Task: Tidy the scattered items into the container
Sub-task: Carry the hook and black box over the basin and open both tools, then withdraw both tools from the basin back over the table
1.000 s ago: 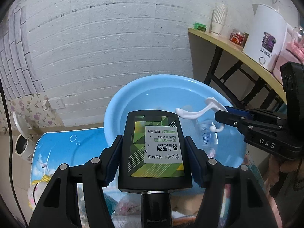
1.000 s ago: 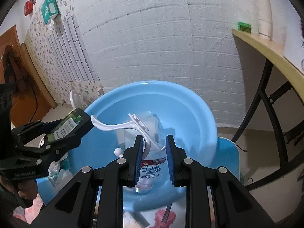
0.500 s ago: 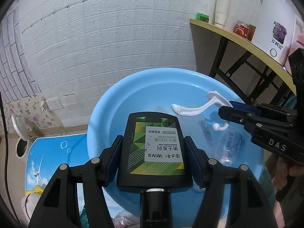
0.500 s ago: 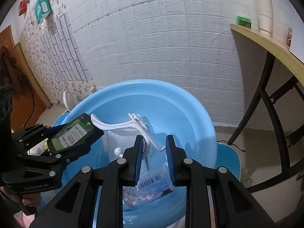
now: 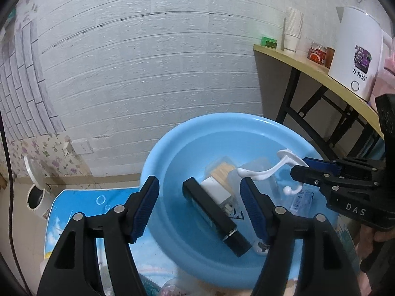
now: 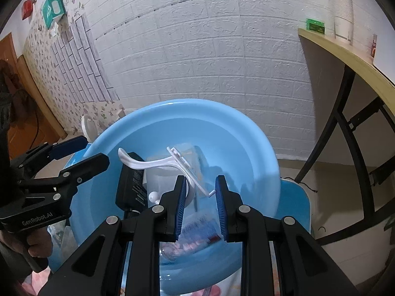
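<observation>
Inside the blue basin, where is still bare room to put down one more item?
In the blue basin, the bare floor lies between the left wall and the black bottle, and along the far wall behind the wooden box. The right half is crowded: clear bottle, white hook and right gripper.

Label print on the blurred clear bottle (image 6: 195, 231) is unreadable.

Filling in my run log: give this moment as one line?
left gripper: open, just released black bottle | right gripper: shut on white hook | both over blue basin
</observation>
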Tool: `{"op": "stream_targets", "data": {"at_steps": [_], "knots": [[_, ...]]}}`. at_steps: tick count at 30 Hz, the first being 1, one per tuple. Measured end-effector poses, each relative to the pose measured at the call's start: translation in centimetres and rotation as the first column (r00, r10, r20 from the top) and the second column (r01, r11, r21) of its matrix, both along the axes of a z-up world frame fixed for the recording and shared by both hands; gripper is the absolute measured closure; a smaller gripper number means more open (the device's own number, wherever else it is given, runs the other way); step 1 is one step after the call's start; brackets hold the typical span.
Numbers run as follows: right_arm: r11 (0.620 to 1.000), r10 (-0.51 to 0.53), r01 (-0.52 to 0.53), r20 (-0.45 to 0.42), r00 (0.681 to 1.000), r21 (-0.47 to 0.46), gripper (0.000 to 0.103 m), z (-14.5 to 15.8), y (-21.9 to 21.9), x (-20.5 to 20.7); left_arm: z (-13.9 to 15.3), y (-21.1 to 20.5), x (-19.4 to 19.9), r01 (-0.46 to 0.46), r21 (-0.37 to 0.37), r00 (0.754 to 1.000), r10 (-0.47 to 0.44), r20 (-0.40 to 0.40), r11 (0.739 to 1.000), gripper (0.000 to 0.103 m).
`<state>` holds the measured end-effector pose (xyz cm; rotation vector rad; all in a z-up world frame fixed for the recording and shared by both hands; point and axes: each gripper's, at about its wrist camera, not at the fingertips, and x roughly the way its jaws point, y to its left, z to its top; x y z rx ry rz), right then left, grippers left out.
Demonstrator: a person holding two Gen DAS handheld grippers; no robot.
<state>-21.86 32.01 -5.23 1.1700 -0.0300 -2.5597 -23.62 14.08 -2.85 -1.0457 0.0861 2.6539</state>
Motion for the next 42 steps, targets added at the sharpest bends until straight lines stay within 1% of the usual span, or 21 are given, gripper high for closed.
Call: {"op": "stream_targets", "data": {"at_steps": [5, 8, 10, 11, 12, 13, 15, 21, 23, 26, 27, 30, 35, 36, 37, 39, 42], "knots": [[1.0, -0.004, 0.004, -0.003, 1.0, -0.001, 0.081, 0.4, -0.4, 0.6, 0.6, -1.2, 0.8, -0.03, 0.011, 1.0, 0.03, -0.009, 0.999, 0.025], [1.0, -0.016, 0.016, -0.004, 1.0, 0.005, 0.081, 0.9, -0.7, 0.8, 1.4, -1.9, 1.3, -0.05, 0.01, 0.998, 0.05, -0.031, 0.999, 0.019], [1.0, -0.017, 0.017, -0.001, 1.0, 0.009, 0.079, 1.3, -0.8, 1.0, 2.1, -2.4, 1.7, -0.062, 0.012, 0.997, 0.063, -0.049, 0.998, 0.008], [1.0, -0.019, 0.019, -0.003, 1.0, 0.011, 0.077, 1.5, -0.9, 1.1, 2.4, -2.6, 2.0, -0.067, 0.009, 0.996, 0.068, -0.06, 0.998, 0.005], [1.0, -0.023, 0.023, -0.008, 1.0, 0.012, 0.07, 1.8, -0.9, 1.3, 2.7, -2.8, 2.2, -0.07, 0.006, 0.995, 0.071, -0.069, 0.998, 0.001], [1.0, -0.027, 0.027, -0.013, 1.0, 0.012, 0.062, 2.0, -0.9, 1.5, 2.9, -2.9, 2.5, -0.071, 0.002, 0.994, 0.071, -0.08, 0.997, 0.0], [0.999, -0.041, 0.041, -0.029, 0.999, 0.008, 0.055, 2.5, -0.8, 2.0, 3.3, -3.2, 3.1, -0.073, -0.013, 0.992, 0.072, -0.099, 0.997, 0.0], [0.999, -0.052, 0.052, -0.028, 0.998, 0.009, 0.054, 2.8, -0.7, 3.5, 3.3, -4.6, 4.5, -0.087, -0.022, 0.992, 0.084, -0.093, 0.996, 0.0], [0.997, -0.072, 0.072, -0.03, 0.997, -0.01, 0.054, 2.8, -0.5, 4.4, 3.1, -5.2, 5.1, -0.092, -0.029, 0.992, 0.089, -0.088, 0.995, 0.0], [0.996, -0.084, 0.083, -0.023, 0.996, -0.04, 0.046, 2.8, -0.3, 6.0, 2.8, -6.1, 6.0, -0.105, -0.028, 0.991, 0.102, -0.083, 0.994, 0.0], [0.995, -0.088, 0.087, -0.019, 0.996, -0.037, 0.045, 2.7, -0.3, 6.4, 2.7, -6.4, 6.2, -0.11, -0.025, 0.991, 0.108, -0.079, 0.994, 0.0], [0.996, -0.091, 0.091, -0.005, 0.996, -0.02, 0.044, 2.1, -0.3, 7.6, 2.3, -7.4, 7.0, -0.125, -0.017, 0.99, 0.123, -0.061, 0.992, 0.0], [0.994, -0.105, 0.106, 0.032, 0.994, -0.017, 0.043, 1.1, -0.1, 9.3, 1.7, -8.9, 8.2, -0.142, -0.023, 0.989, 0.14, -0.048, 0.99, 0.0], [0.993, -0.115, 0.116, 0.034, 0.993, -0.01, 0.04, 0.9, 0.0, 9.6, 1.6, -9.2, 8.4, -0.148, -0.026, 0.988, 0.147, -0.049, 0.989, 0.0], [0.991, -0.13, 0.13, 0.031, 0.991, 0.004, 0.036, 0.7, 0.0, 9.9, 1.5, -9.4, 8.7, -0.157, -0.032, 0.986, 0.155, -0.057, 0.987, 0.0], [0.988, -0.152, 0.151, 0.017, 0.988, 0.034, 0.029, 0.5, 0.0, 10.4, 1.4, -9.9, 9.4, -0.172, -0.044, 0.982, 0.168, -0.083, 0.984, 0.0], [0.983, -0.172, 0.171, -0.004, 0.985, 0.07, 0.024, 0.4, 0.0, 11.1, 1.4, -10.5, 10.5, -0.187, -0.044, 0.975, 0.179, -0.133, 0.981, 0.0]]}}
